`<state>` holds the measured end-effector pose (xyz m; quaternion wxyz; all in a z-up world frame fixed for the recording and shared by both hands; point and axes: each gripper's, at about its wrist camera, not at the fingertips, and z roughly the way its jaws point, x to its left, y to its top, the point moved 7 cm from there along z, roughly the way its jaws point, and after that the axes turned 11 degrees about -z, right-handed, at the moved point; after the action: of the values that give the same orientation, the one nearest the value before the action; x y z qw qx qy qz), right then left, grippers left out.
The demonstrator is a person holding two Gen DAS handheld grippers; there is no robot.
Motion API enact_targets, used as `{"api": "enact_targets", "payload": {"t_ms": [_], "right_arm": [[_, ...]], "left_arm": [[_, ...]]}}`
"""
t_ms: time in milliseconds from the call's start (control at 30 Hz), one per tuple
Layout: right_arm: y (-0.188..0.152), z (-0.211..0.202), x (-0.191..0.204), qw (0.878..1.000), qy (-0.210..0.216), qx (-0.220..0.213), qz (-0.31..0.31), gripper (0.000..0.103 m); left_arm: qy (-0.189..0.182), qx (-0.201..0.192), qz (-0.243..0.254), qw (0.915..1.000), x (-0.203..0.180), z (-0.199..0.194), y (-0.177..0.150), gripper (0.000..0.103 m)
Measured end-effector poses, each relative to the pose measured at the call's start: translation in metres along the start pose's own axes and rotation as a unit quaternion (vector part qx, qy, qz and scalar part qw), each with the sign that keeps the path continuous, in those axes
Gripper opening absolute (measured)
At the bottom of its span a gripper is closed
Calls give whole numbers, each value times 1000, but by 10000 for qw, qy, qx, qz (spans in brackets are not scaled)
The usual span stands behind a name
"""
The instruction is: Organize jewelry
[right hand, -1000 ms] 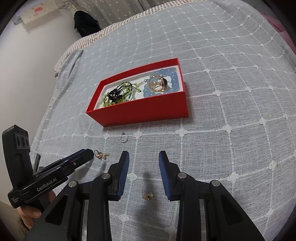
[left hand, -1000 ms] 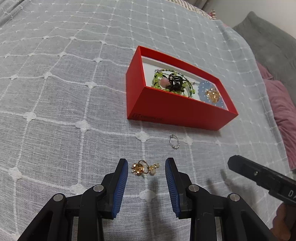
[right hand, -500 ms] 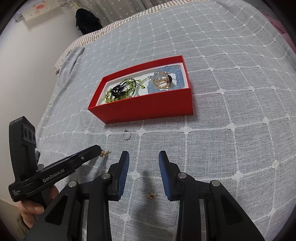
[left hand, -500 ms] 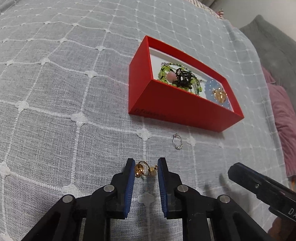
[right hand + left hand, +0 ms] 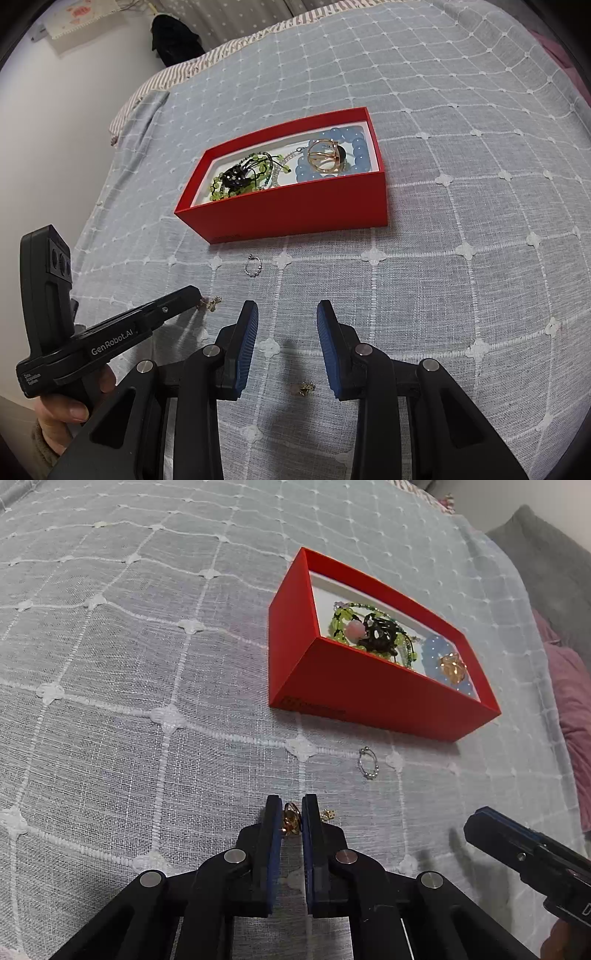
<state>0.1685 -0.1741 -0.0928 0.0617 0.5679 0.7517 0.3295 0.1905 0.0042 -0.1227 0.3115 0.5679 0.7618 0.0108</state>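
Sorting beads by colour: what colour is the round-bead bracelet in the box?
Pale blue bracelet, clearest in right wrist view.

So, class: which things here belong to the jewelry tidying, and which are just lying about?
Job:
left tool closed on gold earring
right tool
red box
silver ring
small gold earring

Lying about:
grey bedspread
pink pillow

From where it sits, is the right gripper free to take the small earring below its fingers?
Probably yes. The right gripper is open, and the earring lies alone on the bedspread, nearer than the fingertips, so the gripper would need to pull back and drop.
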Motion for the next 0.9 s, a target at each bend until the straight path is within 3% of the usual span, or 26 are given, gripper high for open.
{"api": "enact_targets", "payload": {"t_ms": [400, 900], "right_arm": [[-1, 2, -1, 10000, -34, 17, -31, 35], [-3, 6, -2, 9999, -91, 31, -66, 35]], "left_arm": [[177, -50, 148, 9997, 3, -3, 2, 0], [79, -139, 148, 9998, 2, -13, 4, 0]]}}
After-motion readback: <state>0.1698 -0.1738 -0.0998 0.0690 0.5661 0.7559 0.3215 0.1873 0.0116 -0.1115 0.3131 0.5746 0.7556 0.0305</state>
